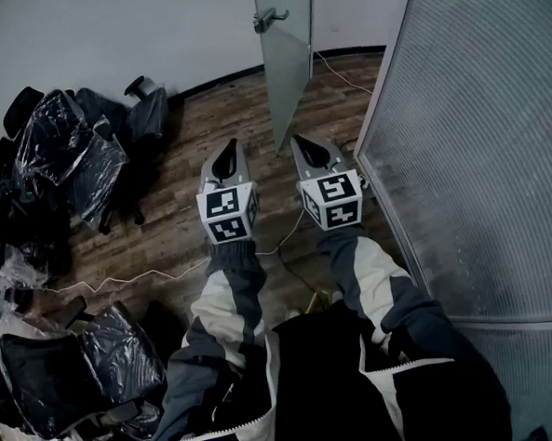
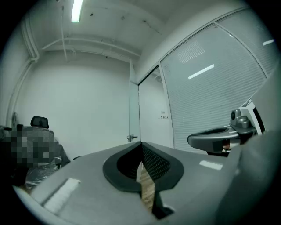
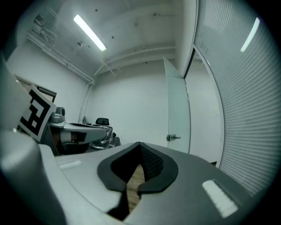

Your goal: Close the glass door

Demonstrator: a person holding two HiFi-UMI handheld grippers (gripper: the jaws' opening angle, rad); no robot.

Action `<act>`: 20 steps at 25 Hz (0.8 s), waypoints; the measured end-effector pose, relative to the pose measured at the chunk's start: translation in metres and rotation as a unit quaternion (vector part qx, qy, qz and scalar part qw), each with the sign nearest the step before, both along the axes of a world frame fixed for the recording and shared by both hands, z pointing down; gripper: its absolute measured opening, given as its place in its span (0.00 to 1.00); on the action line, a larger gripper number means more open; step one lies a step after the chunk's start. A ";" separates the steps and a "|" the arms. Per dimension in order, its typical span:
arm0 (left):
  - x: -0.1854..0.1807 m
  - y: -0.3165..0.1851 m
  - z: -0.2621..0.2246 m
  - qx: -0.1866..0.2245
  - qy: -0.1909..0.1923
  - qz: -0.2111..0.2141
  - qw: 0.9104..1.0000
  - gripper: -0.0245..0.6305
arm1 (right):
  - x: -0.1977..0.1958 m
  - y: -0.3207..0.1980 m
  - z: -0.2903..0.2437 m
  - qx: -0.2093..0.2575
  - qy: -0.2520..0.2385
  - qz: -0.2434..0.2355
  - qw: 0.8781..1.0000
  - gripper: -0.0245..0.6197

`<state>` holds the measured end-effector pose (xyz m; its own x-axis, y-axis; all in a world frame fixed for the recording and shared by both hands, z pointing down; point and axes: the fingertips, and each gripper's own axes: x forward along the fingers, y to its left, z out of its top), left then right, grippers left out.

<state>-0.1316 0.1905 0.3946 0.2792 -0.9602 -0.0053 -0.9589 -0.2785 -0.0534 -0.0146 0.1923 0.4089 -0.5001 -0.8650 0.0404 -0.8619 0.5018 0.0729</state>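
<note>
Standing ajar, the tall frosted glass door (image 1: pixel 290 65) with its metal lever handle (image 1: pixel 268 20) is swung into the room over the wooden plank floor (image 1: pixel 205 126), its edge well clear of the ribbed glass partition wall (image 1: pixel 476 137) on the right. By that, the closing has not begun; nothing touches the door. The left tongs (image 1: pixel 227 151) and the right tongs (image 1: pixel 304 146) are held level, side by side, near the door but apart from it. Each pair is pressed together and empty. What is left, by this reading, is the whole job: reach the door or its handle and bring it to the frame. No brand shows. The cubes carry only black-and-white square patterns, and a small wall notice (image 2: pixel 164 116) is too small to read.
</note>
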 end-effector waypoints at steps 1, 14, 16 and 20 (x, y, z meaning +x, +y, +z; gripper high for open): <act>-0.002 -0.001 0.000 0.000 0.000 -0.001 1.000 0.04 | 0.000 0.000 0.000 0.000 -0.001 0.001 1.000 0.04; -0.009 -0.004 0.010 -0.006 -0.006 -0.002 1.000 0.04 | 0.000 -0.001 -0.003 0.012 -0.017 0.006 1.000 0.05; -0.011 -0.004 0.013 -0.007 -0.007 -0.003 1.000 0.04 | -0.001 -0.001 0.002 0.010 -0.011 0.003 1.000 0.05; -0.015 -0.011 0.018 -0.009 -0.006 -0.001 1.000 0.04 | -0.005 -0.005 0.006 0.010 0.003 -0.006 1.000 0.05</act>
<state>-0.1466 0.1795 0.4128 0.2778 -0.9605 0.0154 -0.9587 -0.2782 -0.0597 -0.0198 0.1869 0.4151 -0.5097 -0.8599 0.0262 -0.8558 0.5099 0.0874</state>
